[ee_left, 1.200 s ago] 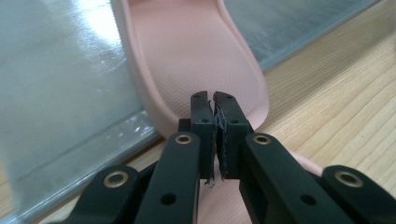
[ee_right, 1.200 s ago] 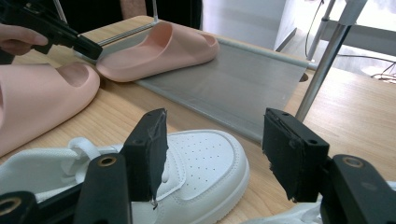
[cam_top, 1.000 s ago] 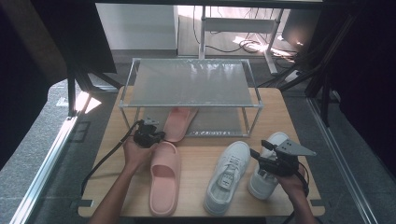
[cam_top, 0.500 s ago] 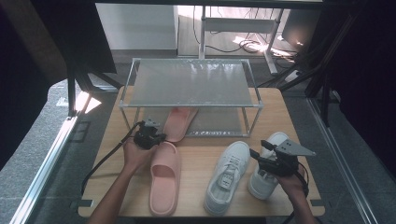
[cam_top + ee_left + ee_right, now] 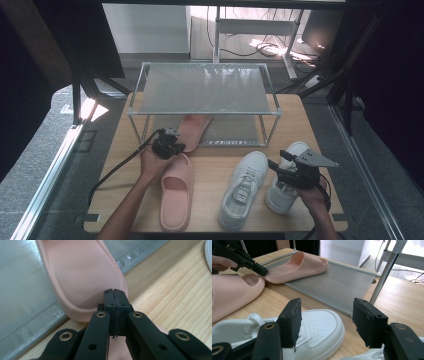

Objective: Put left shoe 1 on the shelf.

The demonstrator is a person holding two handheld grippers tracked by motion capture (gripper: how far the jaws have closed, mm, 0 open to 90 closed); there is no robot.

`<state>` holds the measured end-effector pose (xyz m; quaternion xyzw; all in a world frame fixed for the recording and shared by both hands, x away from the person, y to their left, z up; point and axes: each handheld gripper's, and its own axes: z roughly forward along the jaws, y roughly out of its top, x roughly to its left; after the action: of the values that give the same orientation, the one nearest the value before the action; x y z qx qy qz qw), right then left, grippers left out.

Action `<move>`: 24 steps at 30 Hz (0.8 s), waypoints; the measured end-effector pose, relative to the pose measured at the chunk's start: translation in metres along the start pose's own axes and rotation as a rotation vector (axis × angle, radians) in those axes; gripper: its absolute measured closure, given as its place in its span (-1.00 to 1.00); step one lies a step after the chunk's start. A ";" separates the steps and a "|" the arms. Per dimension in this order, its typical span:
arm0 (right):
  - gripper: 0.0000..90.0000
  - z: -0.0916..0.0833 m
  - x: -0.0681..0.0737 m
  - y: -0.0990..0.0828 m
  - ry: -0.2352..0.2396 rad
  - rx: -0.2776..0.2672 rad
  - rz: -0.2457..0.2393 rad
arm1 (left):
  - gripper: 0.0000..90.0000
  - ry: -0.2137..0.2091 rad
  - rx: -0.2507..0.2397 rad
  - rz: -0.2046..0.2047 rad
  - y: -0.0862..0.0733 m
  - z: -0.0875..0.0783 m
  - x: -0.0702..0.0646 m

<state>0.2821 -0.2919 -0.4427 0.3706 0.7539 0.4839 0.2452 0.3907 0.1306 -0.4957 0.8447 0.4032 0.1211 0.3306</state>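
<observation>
High view: pink slipper (image 5: pixel 192 131) under rack (image 5: pixel 205 90) points toe away, lengthwise.

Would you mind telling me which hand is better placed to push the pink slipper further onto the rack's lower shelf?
Left. Its tongs are shut, tips at the heel of the pink slipper on the lower shelf. The right tongs hang open over the white sneaker.

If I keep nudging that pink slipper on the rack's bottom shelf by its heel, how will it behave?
The pink slipper looks like thick moulded foam, so probably light and fairly stiff. Its flat sole should slide, not tip, on the smooth shelf sheet. With the shut left gripper pushing off-centre, it may pivot.
</observation>
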 end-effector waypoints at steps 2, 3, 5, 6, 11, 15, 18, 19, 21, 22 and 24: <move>-0.08 0.000 0.000 0.000 0.001 0.001 0.000 | 1.00 -0.003 0.002 -0.001 0.001 0.001 -0.001; -0.08 0.000 0.000 0.000 0.001 0.001 0.000 | 1.00 -0.004 0.001 0.002 0.002 0.001 -0.002; -0.08 0.000 0.000 0.000 0.001 0.001 -0.001 | 1.00 -0.003 0.004 0.010 0.003 0.003 -0.003; -0.08 0.001 0.001 0.000 0.001 0.002 -0.001 | 1.00 -0.003 0.004 0.013 0.003 0.003 -0.004; -0.08 0.001 0.001 0.000 0.002 0.004 -0.001 | 1.00 -0.001 0.002 0.010 0.007 0.007 -0.005; -0.08 0.000 0.000 0.000 0.000 0.000 0.003 | 1.00 -0.001 0.003 0.021 0.009 0.010 -0.004; -0.08 0.000 -0.001 0.000 -0.002 0.000 0.003 | 1.00 0.000 0.002 0.024 0.011 0.012 -0.005; -0.08 0.000 -0.001 0.000 -0.002 0.000 0.003 | 1.00 -0.002 0.004 0.026 0.012 0.014 -0.005; -0.08 0.000 -0.001 -0.001 -0.003 0.000 0.001 | 1.00 -0.004 0.005 0.031 0.013 0.015 -0.006; -0.08 0.000 -0.001 -0.001 -0.003 0.001 0.002 | 1.00 0.000 0.005 0.034 0.013 0.015 -0.007; -0.08 0.000 -0.001 -0.001 -0.004 -0.001 0.002 | 1.00 0.000 -0.006 0.033 0.012 0.013 -0.007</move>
<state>0.2824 -0.2933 -0.4430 0.3723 0.7528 0.4838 0.2463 0.3994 0.1139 -0.4974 0.8501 0.3889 0.1277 0.3313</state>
